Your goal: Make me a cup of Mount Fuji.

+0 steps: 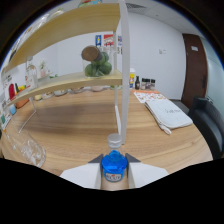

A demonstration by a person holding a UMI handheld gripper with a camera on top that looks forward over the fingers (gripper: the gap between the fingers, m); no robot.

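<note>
blue bottle (114, 162), grey cap (114, 141), wooden table (75, 120)

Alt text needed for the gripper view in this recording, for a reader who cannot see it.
The tongs are shut on a small clear plastic bottle of blue liquid with a grey cap, held upright over a wooden table. Beyond stand a two-tier wooden shelf carrying a glass jar of green fruit, and a folded white cloth.

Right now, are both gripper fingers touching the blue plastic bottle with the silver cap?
Touching. Gripper view: both fingers of the gripper press the blue plastic bottle, no gap either side.
</note>
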